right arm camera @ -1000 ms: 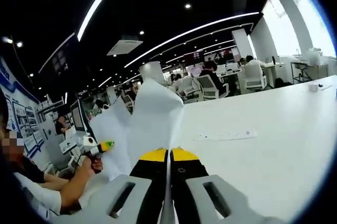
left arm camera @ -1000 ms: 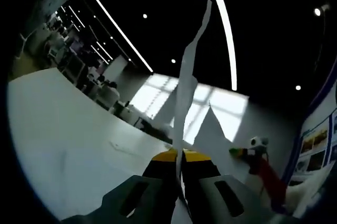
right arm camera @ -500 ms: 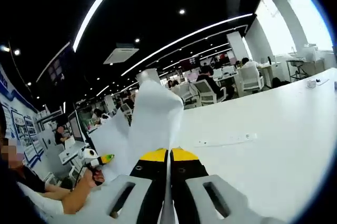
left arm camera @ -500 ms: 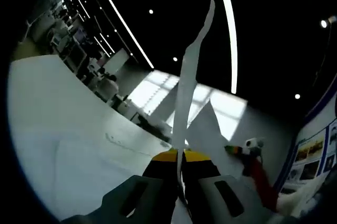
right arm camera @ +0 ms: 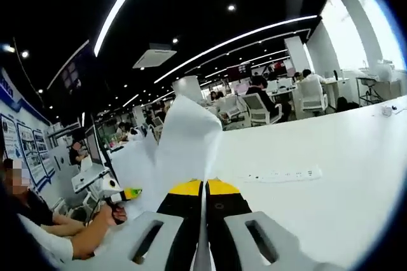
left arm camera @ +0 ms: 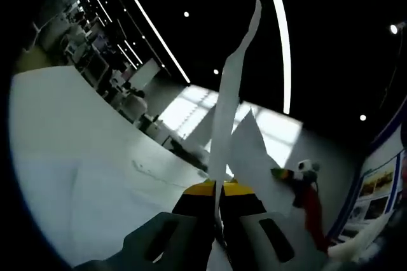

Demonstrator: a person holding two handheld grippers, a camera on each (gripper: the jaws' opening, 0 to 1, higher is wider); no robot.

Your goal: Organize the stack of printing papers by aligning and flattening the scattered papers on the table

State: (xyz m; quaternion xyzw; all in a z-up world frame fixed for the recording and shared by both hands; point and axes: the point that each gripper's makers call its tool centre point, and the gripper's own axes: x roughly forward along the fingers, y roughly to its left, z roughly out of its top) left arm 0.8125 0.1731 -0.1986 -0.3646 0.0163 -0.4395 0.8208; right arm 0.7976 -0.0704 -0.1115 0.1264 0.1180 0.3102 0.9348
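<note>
papers: a thin sheaf of white printing papers (left arm camera: 230,102) is held up off the tabletop (left arm camera: 76,175), pinched at opposite edges by the two grippers; in the right gripper view the papers (right arm camera: 184,147) rise as a broad curved panel above the jaws.
left gripper: the left gripper (left arm camera: 217,189) has its yellow-tipped jaws closed on the papers' edge, with the sheaf seen edge-on as a narrow wavy strip running up the view.
right gripper: the right gripper (right arm camera: 203,187) has its jaws pressed together on the papers' other edge; it also shows in the left gripper view (left arm camera: 289,174), off to the right.
handling: light and floppy, i judge; the sheets bow and lean under their own weight, so they would slide against one another and fan out if the pinch loosens. smooth faces, likely slippery. edges crease easily.
where to hold: best taken near the side edges, as now, so the bottom edge can be tapped square on the tabletop.
materials: matt white paper, thin and flat-sided; a loose corner peaks beside the main sheaf. the tabletop is smooth, pale and slightly glossy.
surroundings: a white power strip (right arm camera: 283,174) lies on the tabletop, well apart from the papers; office chairs (right arm camera: 257,109) stand beyond, under long ceiling light strips (right arm camera: 238,39).
</note>
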